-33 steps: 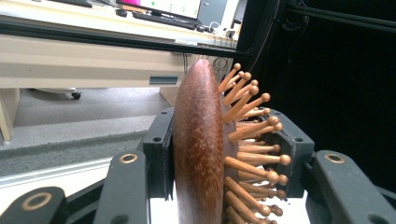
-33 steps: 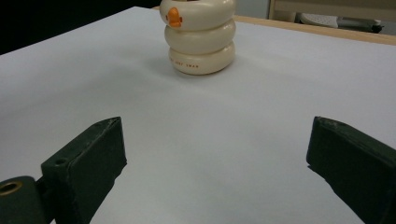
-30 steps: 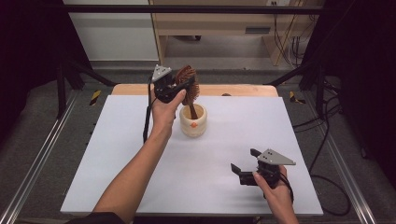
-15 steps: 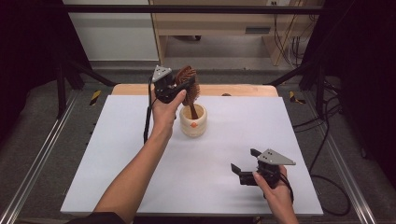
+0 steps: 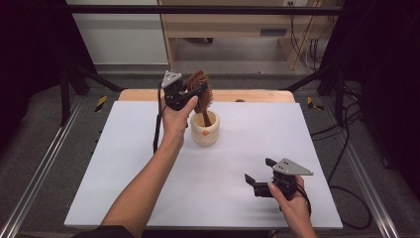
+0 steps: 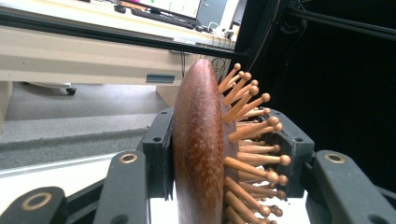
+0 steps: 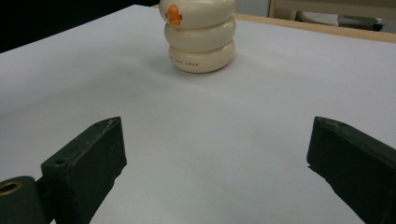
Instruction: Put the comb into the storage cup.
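Jaws of left gripper (image 5: 190, 94) clamp wooden hairbrush (image 6: 205, 149); right gripper (image 5: 261, 177) jaws gape empty.

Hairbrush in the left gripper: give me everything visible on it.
The hairbrush is dark reddish-brown wood with a rounded, speckled back and lighter wooden pins tipped with small balls. It stands about upright, head up, with its handle going down into the cream ringed holder at the far middle of the white table. The left gripper is shut on the head: in the left gripper view one jaw presses the smooth back and the other sits among the pins. How deep the handle sits is hidden.
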Available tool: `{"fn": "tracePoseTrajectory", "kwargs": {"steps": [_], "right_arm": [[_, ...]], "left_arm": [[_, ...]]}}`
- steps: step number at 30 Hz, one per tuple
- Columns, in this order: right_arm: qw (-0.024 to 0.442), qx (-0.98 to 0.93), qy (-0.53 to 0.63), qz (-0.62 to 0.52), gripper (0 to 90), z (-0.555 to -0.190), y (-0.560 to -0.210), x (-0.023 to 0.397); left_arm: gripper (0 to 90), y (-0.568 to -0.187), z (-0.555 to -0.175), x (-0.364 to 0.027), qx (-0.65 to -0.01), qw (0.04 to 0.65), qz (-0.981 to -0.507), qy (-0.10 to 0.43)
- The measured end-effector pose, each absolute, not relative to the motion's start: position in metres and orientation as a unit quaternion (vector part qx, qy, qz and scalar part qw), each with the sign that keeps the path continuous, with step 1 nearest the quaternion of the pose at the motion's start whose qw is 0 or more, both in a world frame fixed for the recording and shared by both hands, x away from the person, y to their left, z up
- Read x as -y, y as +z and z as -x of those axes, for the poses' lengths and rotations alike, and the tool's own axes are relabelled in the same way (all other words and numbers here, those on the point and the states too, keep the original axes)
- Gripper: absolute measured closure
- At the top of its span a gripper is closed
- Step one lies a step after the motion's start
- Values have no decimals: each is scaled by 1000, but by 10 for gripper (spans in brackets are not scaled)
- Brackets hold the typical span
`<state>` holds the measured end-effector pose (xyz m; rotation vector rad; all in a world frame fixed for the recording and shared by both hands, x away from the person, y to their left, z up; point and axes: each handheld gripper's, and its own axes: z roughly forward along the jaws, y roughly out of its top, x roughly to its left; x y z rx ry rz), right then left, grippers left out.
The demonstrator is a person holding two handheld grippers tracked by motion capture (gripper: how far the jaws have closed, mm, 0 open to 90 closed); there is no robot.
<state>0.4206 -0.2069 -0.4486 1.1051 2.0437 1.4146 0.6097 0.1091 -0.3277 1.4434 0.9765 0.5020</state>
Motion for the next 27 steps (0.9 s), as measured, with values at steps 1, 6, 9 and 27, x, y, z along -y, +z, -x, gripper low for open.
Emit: {"fn": "tracePoseTrajectory", "kwargs": {"steps": [1, 6, 9, 27], "right_arm": [[209, -735, 508, -397, 50, -421, -449, 207], [209, -734, 508, -398, 50, -420, -449, 207], [209, -735, 508, -397, 50, -421, -449, 206], [209, -736, 508, -397, 49, -421, -449, 206]], "left_arm": [[498, -328, -610, -109, -424, 616, -627, 217], [498, -330, -609, -108, -425, 618, -625, 215], [498, -331, -609, -109, -425, 616, -627, 216], [497, -336, -608, -109, -434, 621, -621, 202]]}}
